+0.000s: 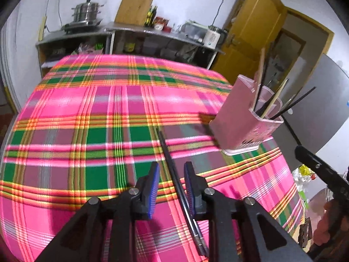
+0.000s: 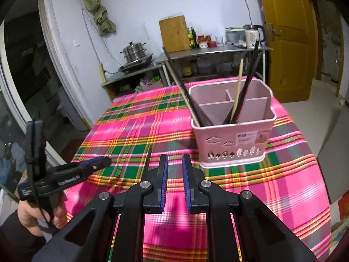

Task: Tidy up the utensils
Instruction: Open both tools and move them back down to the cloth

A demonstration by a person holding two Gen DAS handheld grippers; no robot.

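A pink utensil holder [image 1: 244, 118] [image 2: 234, 131] stands on the plaid tablecloth [image 1: 98, 120] at the right side of the table. Several chopsticks lean in it, black ones [image 2: 246, 87] and light wooden ones [image 2: 237, 91]. A black chopstick [image 1: 174, 174] lies on the cloth and runs between the blue pads of my left gripper [image 1: 171, 170], which is open around it without clamping. My right gripper [image 2: 174, 163] is open and empty, hovering above the cloth in front of the holder. The left gripper [image 2: 96, 163] also shows in the right wrist view, with the chopstick tip [image 2: 148, 157] beside it.
Metal shelves [image 2: 218, 50] with a steamer pot [image 2: 133, 52], a cutting board [image 2: 174, 32], bottles and a kettle [image 2: 252, 32] stand behind the table. A yellow door [image 2: 288, 37] is at the back right. A grey cabinet [image 1: 322, 100] stands right of the table.
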